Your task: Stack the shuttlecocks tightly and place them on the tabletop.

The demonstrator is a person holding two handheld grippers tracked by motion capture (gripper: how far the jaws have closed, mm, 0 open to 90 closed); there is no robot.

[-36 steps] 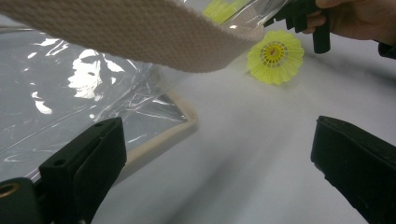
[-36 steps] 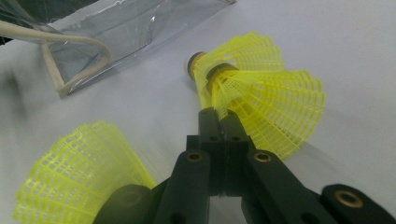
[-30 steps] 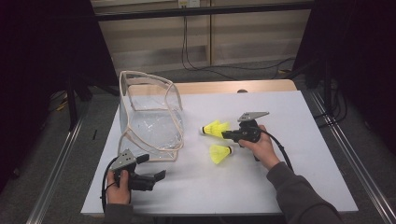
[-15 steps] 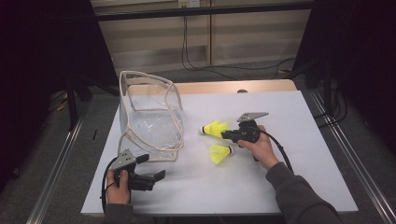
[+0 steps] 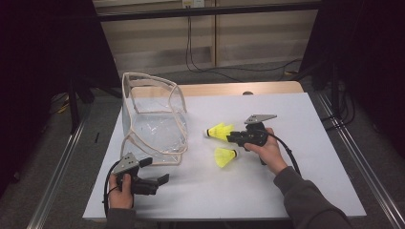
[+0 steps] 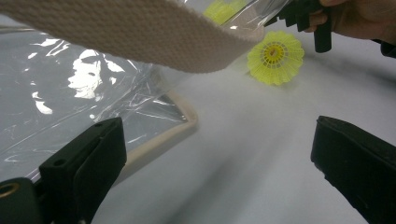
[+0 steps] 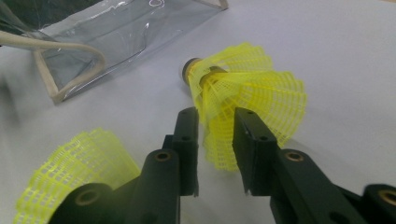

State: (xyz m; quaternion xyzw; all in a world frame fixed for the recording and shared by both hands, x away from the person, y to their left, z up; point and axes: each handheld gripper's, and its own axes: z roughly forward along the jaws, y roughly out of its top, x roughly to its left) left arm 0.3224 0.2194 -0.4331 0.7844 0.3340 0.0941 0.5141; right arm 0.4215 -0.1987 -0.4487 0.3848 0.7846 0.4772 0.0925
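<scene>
The right gripper view reveals its just-opening jaws straddling, not pinching, the yellow mesh plastic shuttlecock's skirt; the high view at frame centre hides that gap.

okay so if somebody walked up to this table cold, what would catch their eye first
Probably the two bright yellow plastic mesh shuttlecocks on the white table: one shuttlecock sits between the right gripper jaws, which have just been opening, its skirt edge creased; the other shuttlecock lies just nearer the person. Next, the clear plastic bag with beige webbing trim standing at the table's left, the open left gripper in front of it.
</scene>
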